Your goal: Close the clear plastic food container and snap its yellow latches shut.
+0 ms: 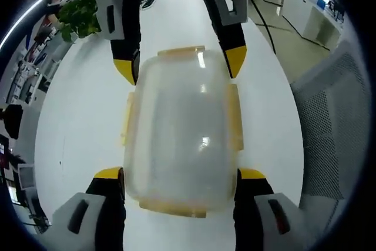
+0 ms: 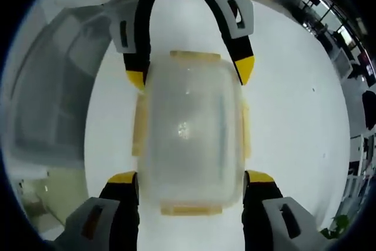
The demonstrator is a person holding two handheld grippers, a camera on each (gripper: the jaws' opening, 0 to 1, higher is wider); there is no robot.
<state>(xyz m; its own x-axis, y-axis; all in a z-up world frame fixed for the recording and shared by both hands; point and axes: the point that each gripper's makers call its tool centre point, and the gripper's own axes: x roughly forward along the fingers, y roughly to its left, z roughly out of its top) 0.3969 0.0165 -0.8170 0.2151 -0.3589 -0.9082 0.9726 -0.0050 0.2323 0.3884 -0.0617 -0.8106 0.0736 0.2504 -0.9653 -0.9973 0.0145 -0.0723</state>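
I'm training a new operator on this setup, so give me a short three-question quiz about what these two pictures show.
1. True or false: the clear box sits on a white table.
2. What colour are the latches on the box's sides?
   A. red
   B. yellow
   C. blue
3. In the left gripper view, where do the left tongs and right tongs stand relative to the box?

Key
1. True.
2. B.
3. At opposite ends; each pair's two jaws straddle the box, one jaw at each side. Whether they press on it cannot be told.
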